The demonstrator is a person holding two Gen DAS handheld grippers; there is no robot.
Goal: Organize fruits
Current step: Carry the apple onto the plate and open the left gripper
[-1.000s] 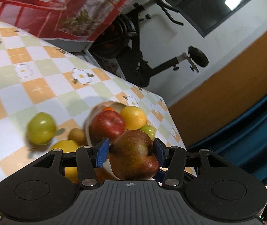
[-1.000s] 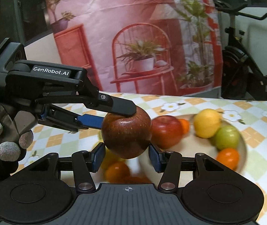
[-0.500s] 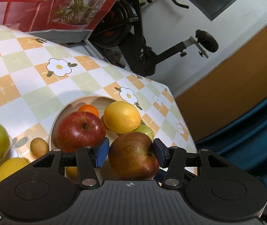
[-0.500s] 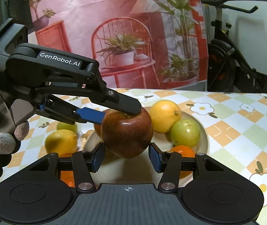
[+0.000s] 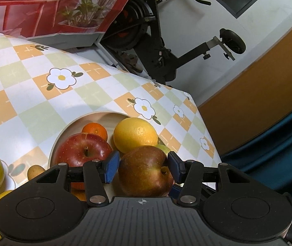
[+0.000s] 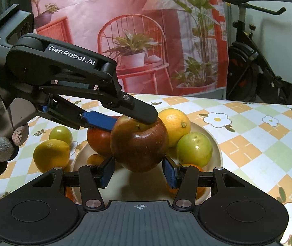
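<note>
A dark red apple (image 5: 143,172) hangs just over the cream bowl (image 5: 96,119), and both grippers grip it. My left gripper (image 5: 143,164) is shut on its sides. In the right wrist view the same apple (image 6: 138,143) sits between the pads of my right gripper (image 6: 139,173), while the left gripper (image 6: 129,121), held by a gloved hand, clamps it from the upper left. The bowl (image 6: 215,143) holds a red apple (image 6: 97,141), a yellow citrus (image 6: 174,126), a green fruit (image 6: 194,150) and a small orange (image 5: 94,131).
On the checked tablecloth left of the bowl lie a green fruit (image 6: 60,136), a lemon (image 6: 51,157) and a brown kiwi (image 5: 35,171). The table's far edge (image 5: 189,98) is close behind the bowl, with an exercise bike (image 5: 156,41) beyond it.
Both grippers carried the apple together toward the bowl, and it now hangs over the fruit inside. The grip on the apple looks unchanged.
</note>
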